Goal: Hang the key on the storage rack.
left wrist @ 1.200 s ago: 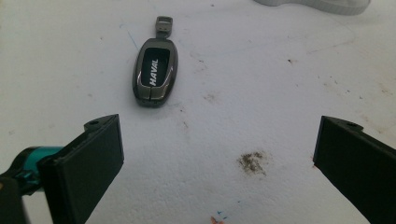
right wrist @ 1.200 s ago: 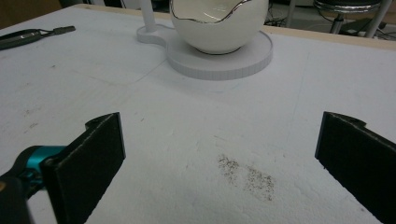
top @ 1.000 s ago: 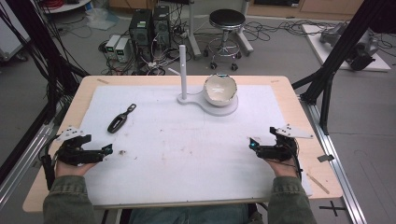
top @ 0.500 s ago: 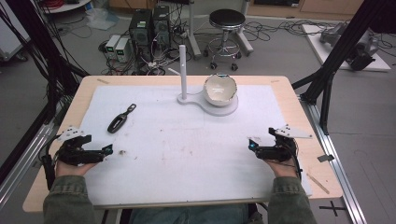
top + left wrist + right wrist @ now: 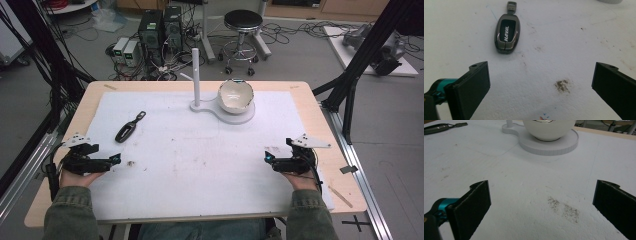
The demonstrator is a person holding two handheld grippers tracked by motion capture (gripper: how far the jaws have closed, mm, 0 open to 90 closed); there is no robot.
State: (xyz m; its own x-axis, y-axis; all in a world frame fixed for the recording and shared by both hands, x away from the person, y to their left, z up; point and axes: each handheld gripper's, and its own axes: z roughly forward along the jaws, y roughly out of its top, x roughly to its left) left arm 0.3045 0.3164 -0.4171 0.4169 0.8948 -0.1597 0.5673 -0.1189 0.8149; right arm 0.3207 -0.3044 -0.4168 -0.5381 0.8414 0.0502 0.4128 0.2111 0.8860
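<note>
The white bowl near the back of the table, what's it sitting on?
The white bowl sits on the round end of a flat white stand, whose upright post rises to the bowl's left. The stand lies on the white mat. The part of the stand beneath the bowl is covered.

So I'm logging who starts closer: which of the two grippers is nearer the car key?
The left gripper: the car key lies just ahead of its open jaws, while the right gripper sits across the table.
</note>
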